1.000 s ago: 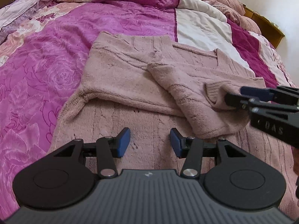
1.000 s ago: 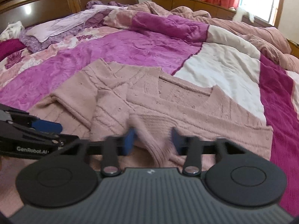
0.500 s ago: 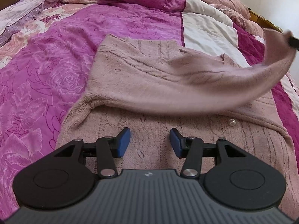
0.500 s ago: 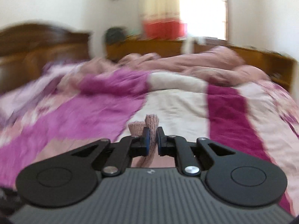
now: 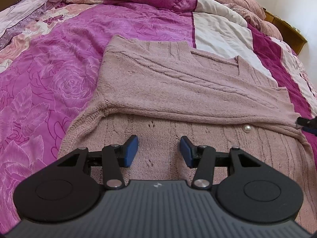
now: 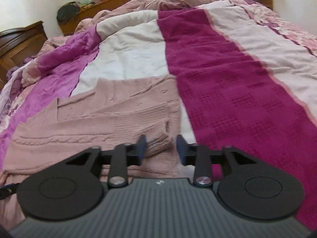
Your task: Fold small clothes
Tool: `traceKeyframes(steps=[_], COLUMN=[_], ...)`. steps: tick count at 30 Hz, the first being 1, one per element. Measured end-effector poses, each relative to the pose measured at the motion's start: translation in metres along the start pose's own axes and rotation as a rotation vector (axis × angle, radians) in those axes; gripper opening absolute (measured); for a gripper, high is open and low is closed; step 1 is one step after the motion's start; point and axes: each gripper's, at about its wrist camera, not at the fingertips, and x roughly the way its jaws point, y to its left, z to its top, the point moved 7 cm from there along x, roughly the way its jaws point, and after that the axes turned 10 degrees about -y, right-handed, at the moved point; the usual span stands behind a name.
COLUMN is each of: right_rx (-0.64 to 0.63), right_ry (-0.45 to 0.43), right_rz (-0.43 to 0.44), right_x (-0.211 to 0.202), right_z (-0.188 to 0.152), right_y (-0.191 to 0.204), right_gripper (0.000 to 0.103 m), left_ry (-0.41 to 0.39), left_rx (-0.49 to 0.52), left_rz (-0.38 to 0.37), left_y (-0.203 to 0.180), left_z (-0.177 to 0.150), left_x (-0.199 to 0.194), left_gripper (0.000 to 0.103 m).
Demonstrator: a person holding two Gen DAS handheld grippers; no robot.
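A dusty-pink knit cardigan (image 5: pixel 178 87) lies flat on the bed, one sleeve laid straight across its body toward the right. A pearl button (image 5: pixel 247 128) shows below the sleeve. My left gripper (image 5: pixel 159 151) is open and empty, low over the cardigan's lower part. My right gripper (image 6: pixel 160 148) is open at the cardigan's right edge (image 6: pixel 138 123), with the sleeve cuff lying between its blue pads. Its tips show at the right edge of the left wrist view (image 5: pixel 308 124).
The bed is covered by a magenta rose-pattern quilt (image 5: pixel 49 75) on the left and white and dark-magenta striped bedding (image 6: pixel 227 75) on the right. Crumpled pink bedding (image 6: pixel 168 0) lies at the far end. Wooden furniture (image 6: pixel 17 41) stands behind.
My right gripper carried the sleeve up and over to the right, laid it straight across the cardigan, and opened. My left gripper stayed open and barely moved.
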Motion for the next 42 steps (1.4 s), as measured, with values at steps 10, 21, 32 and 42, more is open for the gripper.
traceKeyframes(steps=[10,21,32,42], right_rx=[-0.104,-0.261,-0.272,-0.122], right_ry=[-0.008,-0.027,-0.004,-0.01], right_rz=[0.034,0.04,-0.022,-0.011], right_x=[0.041,0.045,0.087,0.045], right_z=[0.035,0.023,0.008,0.014], right_y=[0.02,0.038,0.029,0.019], right_gripper=[0.049,0.013,0.017,0.05], left_ry=[-0.007,-0.022,-0.047,-0.027], left_rx=[0.021,0.042,0.089,0.107], left_rz=[0.014,0.016,0.03,0.047], left_y=[-0.001,-0.003,-0.008,-0.011], left_z=[-0.002,-0.004,-0.007,-0.007], left_x=[0.001,0.001,0.002,-0.004], left_gripper=[0.055,0.055,0.056,0.056])
